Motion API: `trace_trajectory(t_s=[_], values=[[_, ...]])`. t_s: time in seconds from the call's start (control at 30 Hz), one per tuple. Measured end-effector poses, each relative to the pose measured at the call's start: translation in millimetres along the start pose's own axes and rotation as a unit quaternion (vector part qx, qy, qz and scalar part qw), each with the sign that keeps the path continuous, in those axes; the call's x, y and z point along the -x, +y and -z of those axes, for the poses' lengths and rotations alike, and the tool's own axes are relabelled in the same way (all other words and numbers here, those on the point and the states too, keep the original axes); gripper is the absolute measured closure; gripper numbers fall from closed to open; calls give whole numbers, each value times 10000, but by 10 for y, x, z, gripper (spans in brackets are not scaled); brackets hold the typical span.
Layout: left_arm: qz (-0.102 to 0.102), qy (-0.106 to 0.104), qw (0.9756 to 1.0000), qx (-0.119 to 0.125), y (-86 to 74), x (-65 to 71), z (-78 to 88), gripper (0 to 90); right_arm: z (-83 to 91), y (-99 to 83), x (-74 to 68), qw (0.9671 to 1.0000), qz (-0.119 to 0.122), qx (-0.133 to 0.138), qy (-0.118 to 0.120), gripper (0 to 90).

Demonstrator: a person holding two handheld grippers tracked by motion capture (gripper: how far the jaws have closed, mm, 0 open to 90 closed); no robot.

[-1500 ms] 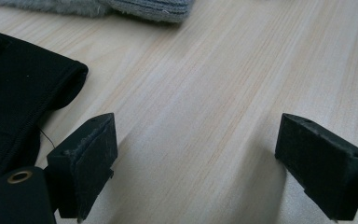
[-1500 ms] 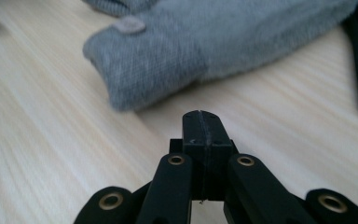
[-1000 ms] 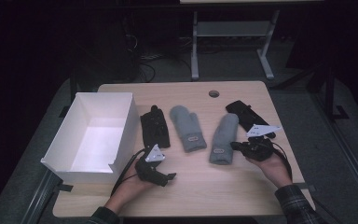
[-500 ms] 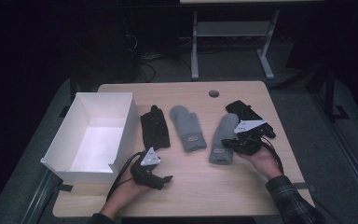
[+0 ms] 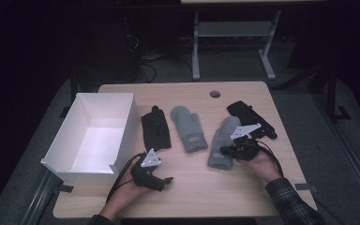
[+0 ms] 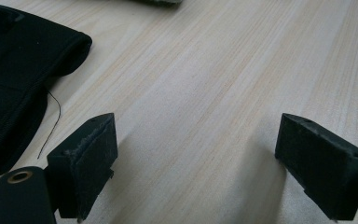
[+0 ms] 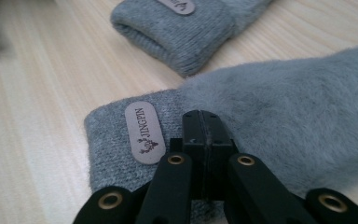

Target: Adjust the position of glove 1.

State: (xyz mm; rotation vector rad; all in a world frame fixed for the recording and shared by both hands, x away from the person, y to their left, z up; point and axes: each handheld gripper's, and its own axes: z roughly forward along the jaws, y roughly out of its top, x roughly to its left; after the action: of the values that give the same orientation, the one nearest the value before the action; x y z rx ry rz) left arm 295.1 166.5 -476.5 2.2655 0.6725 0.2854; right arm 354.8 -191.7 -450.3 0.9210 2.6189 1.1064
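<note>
Two grey mittens lie mid-table, one [image 5: 188,128] left of the other [image 5: 221,140]. A black glove [image 5: 155,127] lies beside the white box [image 5: 122,101], and another black glove [image 5: 249,117] lies at the right. My right gripper [image 5: 225,151] is shut, its tip low over the cuff of the right mitten [image 7: 284,116], beside its leather label [image 7: 142,133]; nothing shows between the pads. The other mitten's cuff [image 7: 191,32] lies beyond. My left gripper [image 5: 165,180] is open over bare wood near the front edge, with the black glove's cuff [image 6: 14,79] at its left.
The white box stands open at the table's left edge. A round cable hole [image 5: 215,93] sits near the far edge. A cable [image 5: 122,176] trails from the left gripper toward the front edge. Bare wood [image 5: 201,192] stretches between the two hands.
My right gripper has moved left and slightly down, from beside the right black glove to the cuff of the right grey mitten. The left gripper has stayed put.
</note>
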Motion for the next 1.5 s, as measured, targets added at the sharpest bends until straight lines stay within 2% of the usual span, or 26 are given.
trace_trajectory(t_s=[0.07,0.3,0.43,0.67,1.1,1.3,1.5], values=[[2,1,10000,1,0,1,0,122,8,-9,-50,9999,70,-15,74,899],[6,0,10000,8,-1,3,1,122,28,-37,-184,9998,32,-4,184,896],[6,3,10000,7,-2,5,2,122,45,-53,-309,9995,112,-6,309,896],[5,2,10000,6,-2,5,3,122,31,-40,-450,9990,252,18,376,897],[22,0,10000,22,-2,7,0,121,-65,46,-664,9966,499,45,660,900],[14,-4,10000,22,-2,6,0,121,-107,83,-741,9958,504,57,759,900],[25,-7,10000,26,-2,8,-2,121,-194,147,-861,9942,623,80,868,900]])
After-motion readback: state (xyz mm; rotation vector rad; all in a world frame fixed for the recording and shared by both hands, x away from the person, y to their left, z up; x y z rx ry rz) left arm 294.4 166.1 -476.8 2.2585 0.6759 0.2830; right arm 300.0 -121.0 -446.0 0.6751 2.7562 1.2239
